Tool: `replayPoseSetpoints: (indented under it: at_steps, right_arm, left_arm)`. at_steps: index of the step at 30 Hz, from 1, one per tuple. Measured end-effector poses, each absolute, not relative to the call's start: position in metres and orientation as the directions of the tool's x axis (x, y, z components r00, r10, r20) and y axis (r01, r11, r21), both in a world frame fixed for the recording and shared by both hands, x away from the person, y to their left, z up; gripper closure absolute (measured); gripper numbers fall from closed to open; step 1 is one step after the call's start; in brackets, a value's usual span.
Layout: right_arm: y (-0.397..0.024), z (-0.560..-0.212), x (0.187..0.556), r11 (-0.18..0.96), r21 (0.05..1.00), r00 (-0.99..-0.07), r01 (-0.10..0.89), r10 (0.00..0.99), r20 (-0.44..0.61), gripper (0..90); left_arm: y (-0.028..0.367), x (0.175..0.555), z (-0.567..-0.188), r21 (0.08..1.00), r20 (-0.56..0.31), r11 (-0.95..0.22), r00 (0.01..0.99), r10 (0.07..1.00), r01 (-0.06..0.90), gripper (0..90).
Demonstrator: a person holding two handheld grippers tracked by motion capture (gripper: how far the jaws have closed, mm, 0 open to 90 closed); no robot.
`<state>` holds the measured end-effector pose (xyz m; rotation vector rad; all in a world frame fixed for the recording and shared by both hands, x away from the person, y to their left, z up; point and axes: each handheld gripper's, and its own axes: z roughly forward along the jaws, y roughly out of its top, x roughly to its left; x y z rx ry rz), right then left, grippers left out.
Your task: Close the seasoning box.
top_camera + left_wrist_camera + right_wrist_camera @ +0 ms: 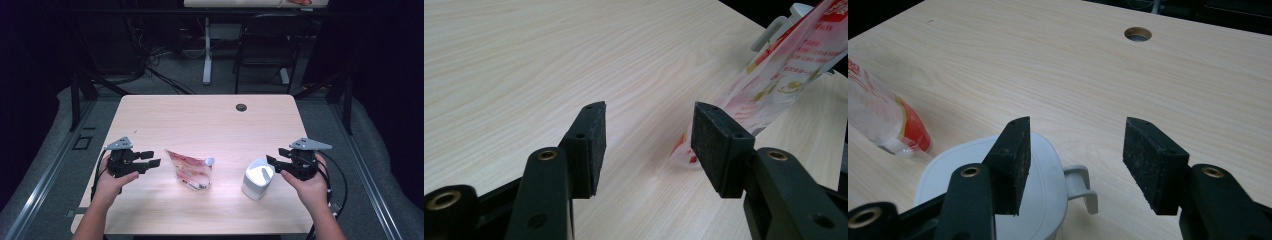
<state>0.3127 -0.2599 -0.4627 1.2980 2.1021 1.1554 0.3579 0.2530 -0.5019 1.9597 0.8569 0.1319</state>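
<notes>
A red and white refill pouch (191, 172) with a white spout stands a little left of the table's middle near the front. The same pouch (774, 85) rises at the right of the left gripper view. A white lidded container (257, 178) stands to its right, and its lid (998, 195) lies under the right jaws. My left gripper (154, 159) is open, just left of the pouch, nothing between its pads (589, 145). My right gripper (274, 156) is open over the container's right side, holding nothing.
The light wooden table (210, 125) has a round cable hole (241, 107) near its far edge. Behind the table stand a black chair (267, 45) and a white desk leg (207, 50) on grey floor. Black frame bars flank both sides.
</notes>
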Motion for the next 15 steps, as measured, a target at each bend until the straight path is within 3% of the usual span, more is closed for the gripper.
replayPoseSetpoints:
  at_steps: [15]
  right_arm:
    - [-0.276, -0.473, 0.3, 0.172, 0.828, -0.417, 0.534, 0.905, 0.081, 44.7]
  left_arm:
    - [0.254, 0.358, -0.503, 0.807, -0.249, -0.292, 0.744, 0.62, 0.513, 48.3]
